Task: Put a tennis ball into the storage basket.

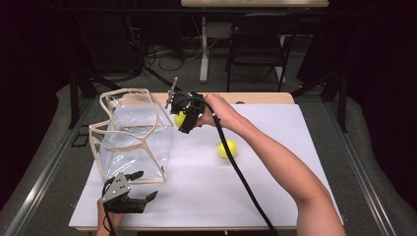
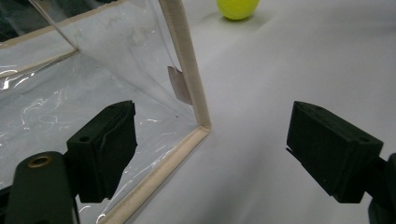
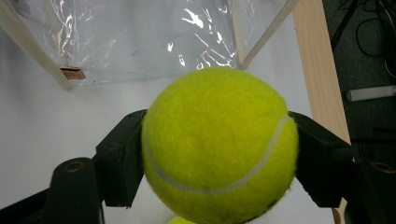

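Note:
A clear plastic bag [image 1: 133, 132] with beige trim stands open on the left of the white-covered table [image 1: 275, 191]. My right gripper [image 1: 183, 121] hangs just right of the bag's top, shut on a yellow tennis ball [image 1: 179, 118]; the right gripper view shows that ball [image 3: 219, 144] pinched between both jaws, with the bag [image 3: 140, 42] behind it. A second tennis ball [image 1: 227, 148] lies on the table. My left gripper [image 1: 146, 184] is open near the table's front left. Its jaws straddle the bag's lower corner [image 2: 198, 126] without touching it, and the loose ball [image 2: 238, 7] lies beyond.
A sliver of yellow [image 3: 180, 220] shows below the held ball; I cannot tell what it is. The right gripper's black cable [image 1: 241, 172] trails across the table. A wooden table edge [image 1: 255, 97] runs along the back, with a dark chair [image 1: 258, 44] behind it.

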`<state>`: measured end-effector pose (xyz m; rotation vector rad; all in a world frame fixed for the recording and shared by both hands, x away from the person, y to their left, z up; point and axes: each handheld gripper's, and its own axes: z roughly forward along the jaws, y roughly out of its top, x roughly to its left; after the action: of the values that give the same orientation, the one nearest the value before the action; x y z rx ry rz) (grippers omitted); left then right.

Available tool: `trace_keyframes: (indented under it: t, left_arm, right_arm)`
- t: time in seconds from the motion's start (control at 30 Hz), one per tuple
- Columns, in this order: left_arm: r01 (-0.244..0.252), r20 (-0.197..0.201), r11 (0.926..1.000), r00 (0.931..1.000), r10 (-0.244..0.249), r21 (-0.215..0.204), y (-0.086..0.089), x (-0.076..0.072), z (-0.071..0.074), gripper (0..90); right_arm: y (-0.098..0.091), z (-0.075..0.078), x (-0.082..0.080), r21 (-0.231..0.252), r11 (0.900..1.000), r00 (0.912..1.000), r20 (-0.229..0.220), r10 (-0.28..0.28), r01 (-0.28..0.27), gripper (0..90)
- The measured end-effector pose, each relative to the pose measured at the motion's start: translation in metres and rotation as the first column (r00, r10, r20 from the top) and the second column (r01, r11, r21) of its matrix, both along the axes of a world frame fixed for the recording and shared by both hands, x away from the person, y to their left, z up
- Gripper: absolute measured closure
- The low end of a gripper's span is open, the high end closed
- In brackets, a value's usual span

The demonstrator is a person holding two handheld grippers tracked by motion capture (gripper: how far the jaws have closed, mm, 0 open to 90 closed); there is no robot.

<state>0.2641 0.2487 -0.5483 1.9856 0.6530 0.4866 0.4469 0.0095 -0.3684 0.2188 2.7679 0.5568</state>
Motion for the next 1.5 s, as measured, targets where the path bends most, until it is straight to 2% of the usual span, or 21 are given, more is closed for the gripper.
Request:
trace_keyframes:
  t: [1.5]
  left_arm:
    - [-0.001,0.002,1.0,1.0,0.001,-0.004,0.0,0.0,0.0,15.8]
  right_arm:
    - [0.02,0.029,0.006,0.029,0.9994,0.9993,0.035,0.016,-0.017,26.6]
